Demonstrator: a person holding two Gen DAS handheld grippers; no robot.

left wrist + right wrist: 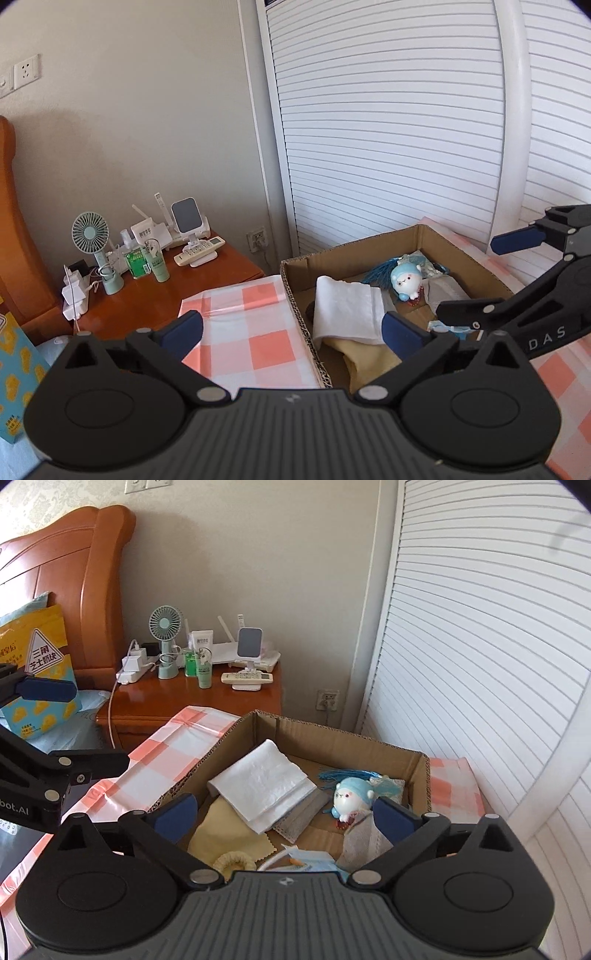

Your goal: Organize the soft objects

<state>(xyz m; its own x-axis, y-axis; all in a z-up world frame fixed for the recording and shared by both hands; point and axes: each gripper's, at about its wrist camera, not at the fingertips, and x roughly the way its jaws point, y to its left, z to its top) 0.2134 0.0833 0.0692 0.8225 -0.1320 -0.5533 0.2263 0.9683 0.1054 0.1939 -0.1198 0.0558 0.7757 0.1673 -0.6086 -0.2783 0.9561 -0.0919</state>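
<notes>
Both grippers, left (291, 334) and right (286, 814), gaped wide, empty. White cloth (264, 784) in box (347, 738) looked light, limp; best pinched at folded edge.

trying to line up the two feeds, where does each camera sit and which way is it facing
Left wrist: rides the left gripper, angled down at the cardboard box from its left; own open jaws show, right gripper enters at right.
Right wrist: rides the right gripper, looking down into the box; own open jaws show, left gripper at left.
Shared: white folded cloth, blue plush toy, nightstand.
</notes>
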